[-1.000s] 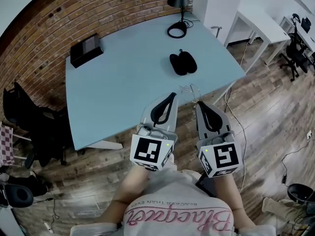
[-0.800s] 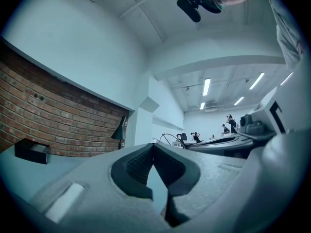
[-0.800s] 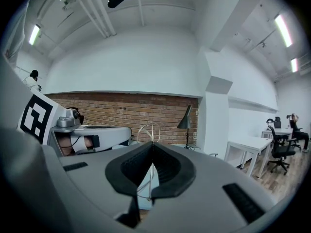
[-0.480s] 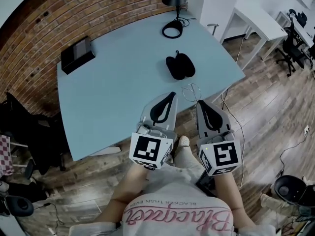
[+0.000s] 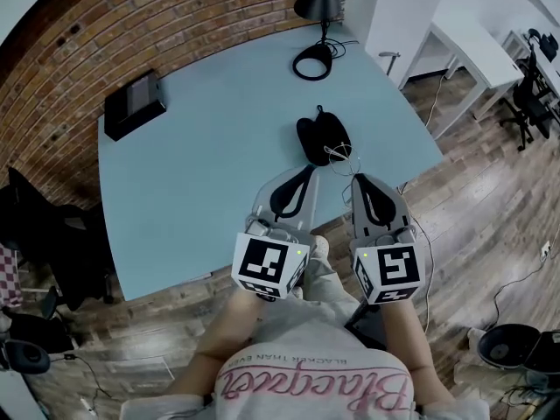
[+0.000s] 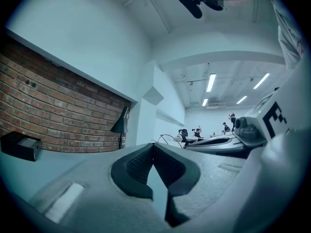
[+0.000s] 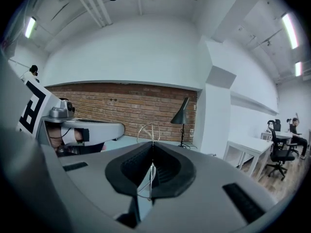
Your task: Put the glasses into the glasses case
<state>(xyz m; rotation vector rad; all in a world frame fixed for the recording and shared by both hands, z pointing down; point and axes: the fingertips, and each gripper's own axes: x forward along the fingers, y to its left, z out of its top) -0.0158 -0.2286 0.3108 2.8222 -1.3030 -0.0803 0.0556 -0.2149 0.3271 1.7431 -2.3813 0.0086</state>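
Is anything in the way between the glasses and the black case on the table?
Nothing visible is. The right claw holds the glasses right at the near edge of the glasses case, which looks open on the table. The left claw, shut and empty, sits beside them, not between.

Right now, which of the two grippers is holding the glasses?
The right gripper: its jaws pinch the glasses; the left gripper is shut, empty.

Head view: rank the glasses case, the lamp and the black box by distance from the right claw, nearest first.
1. Glasses case, just ahead-left of the right claw holding the glasses.
2. Lamp, farther ahead.
3. Black box, far off to the left.
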